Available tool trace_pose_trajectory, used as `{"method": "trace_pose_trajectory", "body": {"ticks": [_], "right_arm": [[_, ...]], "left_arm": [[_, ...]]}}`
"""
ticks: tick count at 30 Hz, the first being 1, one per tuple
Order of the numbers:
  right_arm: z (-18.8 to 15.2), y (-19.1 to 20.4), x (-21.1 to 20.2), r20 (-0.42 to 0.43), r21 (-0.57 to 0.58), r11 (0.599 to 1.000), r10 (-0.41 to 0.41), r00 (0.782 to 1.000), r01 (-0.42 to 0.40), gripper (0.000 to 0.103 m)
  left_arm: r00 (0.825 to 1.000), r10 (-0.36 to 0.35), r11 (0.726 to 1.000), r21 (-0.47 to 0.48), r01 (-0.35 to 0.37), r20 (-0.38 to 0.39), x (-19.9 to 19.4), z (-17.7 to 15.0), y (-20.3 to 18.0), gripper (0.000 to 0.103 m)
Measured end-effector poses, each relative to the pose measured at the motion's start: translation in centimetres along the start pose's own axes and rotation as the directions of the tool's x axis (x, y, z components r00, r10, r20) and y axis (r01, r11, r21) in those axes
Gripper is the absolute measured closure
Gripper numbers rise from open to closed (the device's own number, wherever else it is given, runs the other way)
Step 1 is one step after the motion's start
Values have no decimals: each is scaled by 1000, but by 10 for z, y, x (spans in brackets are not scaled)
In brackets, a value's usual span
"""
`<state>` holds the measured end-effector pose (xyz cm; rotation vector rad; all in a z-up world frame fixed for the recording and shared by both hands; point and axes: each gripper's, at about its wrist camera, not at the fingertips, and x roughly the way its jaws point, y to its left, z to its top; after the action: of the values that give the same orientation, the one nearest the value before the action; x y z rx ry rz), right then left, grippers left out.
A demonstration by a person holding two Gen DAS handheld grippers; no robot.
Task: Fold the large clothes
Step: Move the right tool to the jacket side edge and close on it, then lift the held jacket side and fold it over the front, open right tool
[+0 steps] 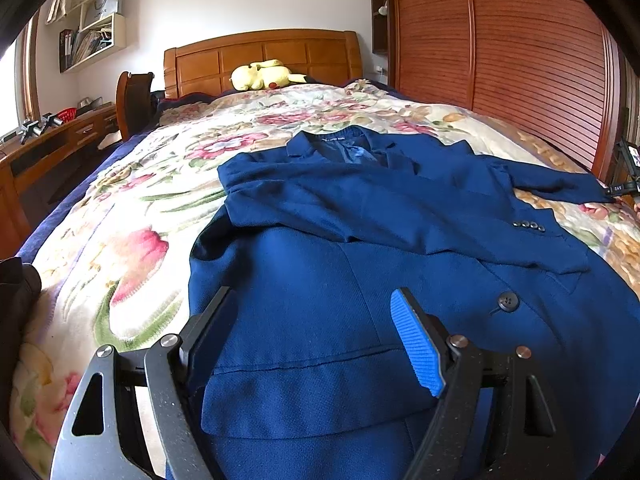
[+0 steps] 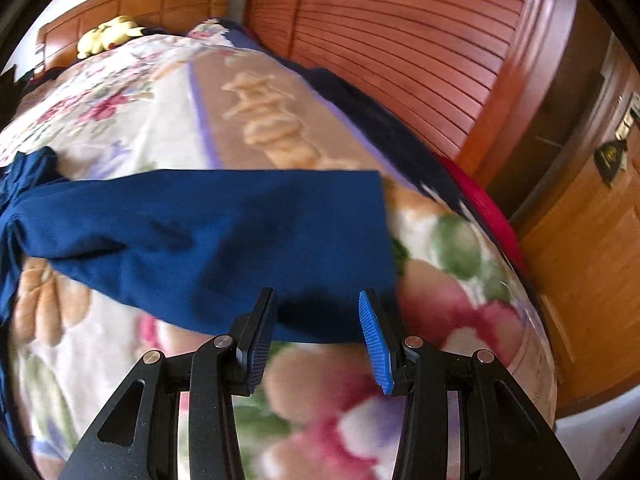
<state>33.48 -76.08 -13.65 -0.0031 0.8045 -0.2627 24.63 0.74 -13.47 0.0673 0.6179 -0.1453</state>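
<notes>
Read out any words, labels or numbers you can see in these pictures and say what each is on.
"HONOR": on the white paper bag on the wall shelf.
Neck label inside the blue jacket: too small to read.
Tag on the black device at the right edge: blurred, unreadable.
Plaque on the wooden door: unreadable.

floral blanket (image 1: pixel 120 216) bare left of jacket (image 1: pixel 360 280), wardrobe (image 2: pixel 400 40) bordering right

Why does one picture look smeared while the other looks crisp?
Left wrist view: sharp, the blue jacket and its buttons clear, edges bent by the fisheye lens. Right wrist view: motion blur smears the floral blanket and the sleeve; only the right gripper is crisp.
</notes>
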Motion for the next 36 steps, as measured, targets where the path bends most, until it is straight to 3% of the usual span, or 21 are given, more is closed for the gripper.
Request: {"method": "trace_pose_trajectory", "body": {"ticks": [6, 13, 19, 30, 34, 35, 36], "right_arm": [[11, -6, 16, -28, 56, 998, -8, 1000, 9, 57], [11, -11, 24, -65, 101, 994, 56, 996, -49, 49], [12, -7, 26, -79, 76, 996, 47, 996, -41, 49], [8, -25, 27, -59, 175, 976, 142, 988, -130, 49], [6, -25, 25, -61, 165, 974, 168, 984, -156, 74], [7, -24, 24, -63, 161, 970, 192, 979, -180, 87], [7, -21, 22, -66, 148, 970, 205, 976, -194, 89]], "left_arm": [[1000, 2, 1000, 1, -2, -6, 2, 0, -1, 23], [1000, 2, 1000, 2, -1, -13, 4, -1, -1, 23], [1000, 1, 1000, 1, -1, -15, 4, -1, -2, 23], [1000, 1, 1000, 2, -1, -15, 4, -1, -2, 23], [1000, -1, 1000, -5, 1, -19, 5, 0, 0, 23], [1000, -1, 1000, -7, 1, -18, 5, 0, 1, 23], [1000, -1, 1000, -8, 1, -18, 4, -1, 1, 23]]}}
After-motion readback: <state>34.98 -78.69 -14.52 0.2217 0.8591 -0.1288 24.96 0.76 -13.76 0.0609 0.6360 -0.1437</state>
